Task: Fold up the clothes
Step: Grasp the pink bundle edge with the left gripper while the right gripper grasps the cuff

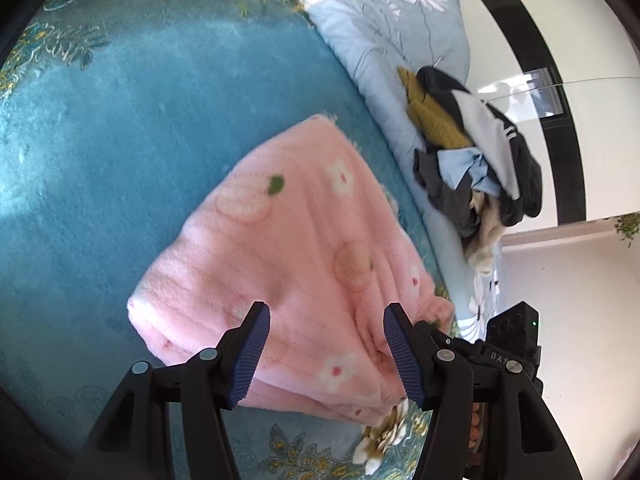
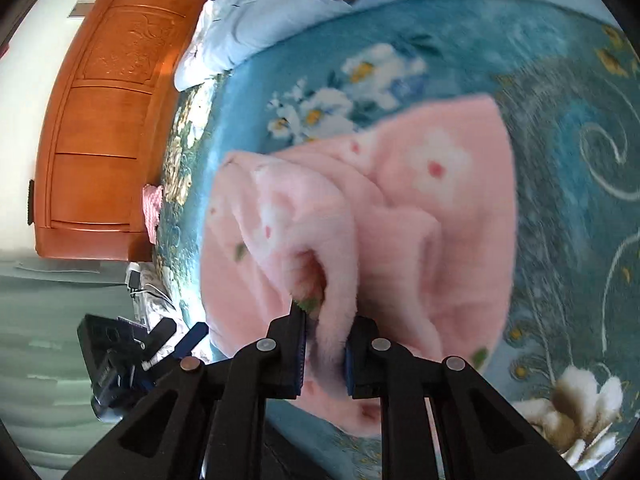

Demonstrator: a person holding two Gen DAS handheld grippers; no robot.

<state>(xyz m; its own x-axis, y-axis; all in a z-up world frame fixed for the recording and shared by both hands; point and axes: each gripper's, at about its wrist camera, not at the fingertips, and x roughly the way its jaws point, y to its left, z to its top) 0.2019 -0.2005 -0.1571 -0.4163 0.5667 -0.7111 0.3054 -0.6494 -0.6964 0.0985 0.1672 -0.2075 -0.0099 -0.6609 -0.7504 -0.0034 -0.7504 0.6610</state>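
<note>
A pink fleece garment (image 1: 288,240) with white flowers lies folded on the teal floral bed cover (image 1: 120,140). My left gripper (image 1: 326,356) is open, its blue pads (image 1: 252,356) just above the garment's near edge, holding nothing. In the right wrist view the same pink garment (image 2: 400,216) is bunched and partly lifted. My right gripper (image 2: 326,354) is shut on a thick fold of it. The right gripper's body also shows in the left wrist view (image 1: 508,344), beside the garment.
A pile of dark, mustard and light blue clothes (image 1: 472,148) lies on a pale blue flowered quilt (image 1: 392,32) at the far side. A wooden headboard (image 2: 100,120) stands beside the bed. The left gripper (image 2: 120,360) shows off the bed edge.
</note>
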